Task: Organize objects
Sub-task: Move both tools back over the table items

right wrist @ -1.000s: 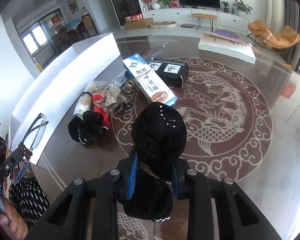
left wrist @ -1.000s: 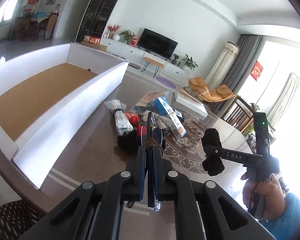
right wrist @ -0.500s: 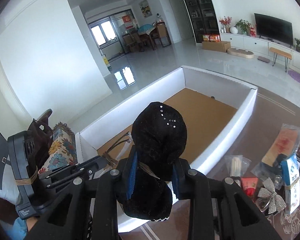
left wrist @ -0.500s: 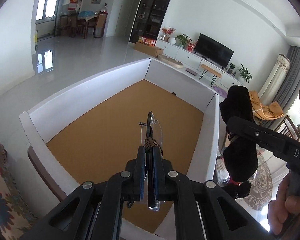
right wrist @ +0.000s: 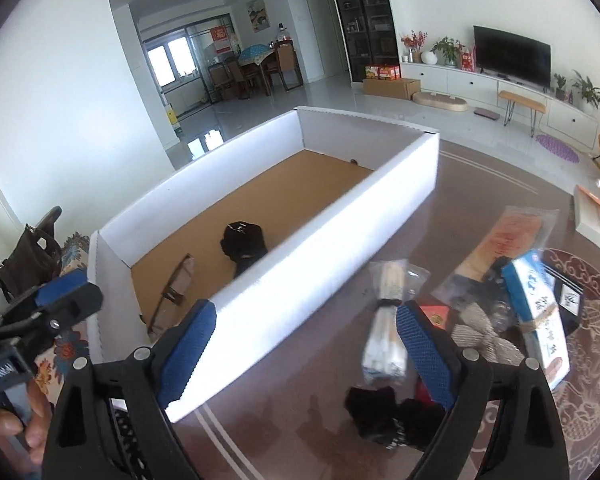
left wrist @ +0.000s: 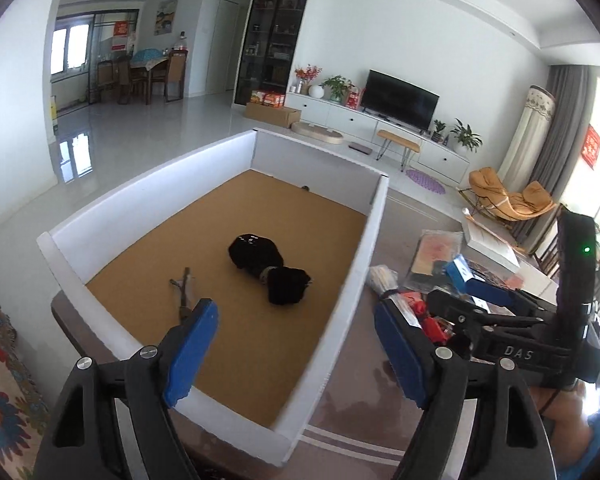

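Note:
A large white box (left wrist: 370, 248) with a brown cork floor stands on the dark table; it also shows in the right wrist view (right wrist: 312, 248). Inside it lie a black fabric bundle (left wrist: 270, 270) (right wrist: 242, 240) and a pair of glasses (left wrist: 183, 290) (right wrist: 176, 290). My left gripper (left wrist: 292, 344) is open and empty above the box's near end. My right gripper (right wrist: 304, 344) is open and empty over the box's right wall and the table. A pile of loose items lies right of the box: a bagged white bundle (right wrist: 384, 328), a blue-and-white carton (right wrist: 536, 304), another black fabric piece (right wrist: 392, 412).
The pile also holds a red packet (right wrist: 436, 314), a silver bow (right wrist: 480, 332) and a clear bag with an orange card (right wrist: 508, 236). A white flat box (left wrist: 488, 240) lies at the table's far right. A patterned cushion (left wrist: 0, 380) is at the left.
Both grippers have opened. The glasses left my left gripper and the black bundle left my right gripper; both now lie on the box floor. The right gripper has swung right toward the pile.

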`<act>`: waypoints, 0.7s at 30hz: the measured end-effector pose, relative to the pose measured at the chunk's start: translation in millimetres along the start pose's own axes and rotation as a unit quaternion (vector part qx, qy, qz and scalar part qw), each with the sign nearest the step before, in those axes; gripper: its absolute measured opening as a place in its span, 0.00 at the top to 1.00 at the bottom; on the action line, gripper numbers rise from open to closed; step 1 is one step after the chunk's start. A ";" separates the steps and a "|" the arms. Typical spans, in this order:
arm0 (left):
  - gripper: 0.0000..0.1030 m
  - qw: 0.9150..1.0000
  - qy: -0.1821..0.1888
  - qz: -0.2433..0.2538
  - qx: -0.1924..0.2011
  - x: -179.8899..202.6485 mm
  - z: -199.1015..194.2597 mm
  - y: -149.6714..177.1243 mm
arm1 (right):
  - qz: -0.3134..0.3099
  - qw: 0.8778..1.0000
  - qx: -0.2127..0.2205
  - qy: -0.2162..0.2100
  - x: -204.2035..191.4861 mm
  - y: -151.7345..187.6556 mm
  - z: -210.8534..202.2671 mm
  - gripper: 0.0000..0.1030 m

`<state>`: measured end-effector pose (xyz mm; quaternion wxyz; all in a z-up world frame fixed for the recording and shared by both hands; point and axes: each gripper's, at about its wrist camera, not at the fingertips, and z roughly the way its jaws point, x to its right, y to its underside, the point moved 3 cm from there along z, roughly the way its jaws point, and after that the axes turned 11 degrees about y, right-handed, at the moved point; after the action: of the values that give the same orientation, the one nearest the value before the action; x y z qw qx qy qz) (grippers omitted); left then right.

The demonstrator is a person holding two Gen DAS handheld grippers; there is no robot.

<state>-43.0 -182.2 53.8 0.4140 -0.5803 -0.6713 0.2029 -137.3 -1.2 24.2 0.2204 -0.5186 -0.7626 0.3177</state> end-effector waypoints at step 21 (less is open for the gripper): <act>0.00 0.977 -0.008 0.102 -0.188 119.9 140.3 112.7 | 0.080 0.978 -0.096 0.170 172.3 160.8 -14.4 0.00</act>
<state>-83.2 -12.0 -73.2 0.2696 -0.7113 -0.6381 0.1190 -85.9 204.7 -79.3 0.2699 -0.6432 -0.6968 0.1672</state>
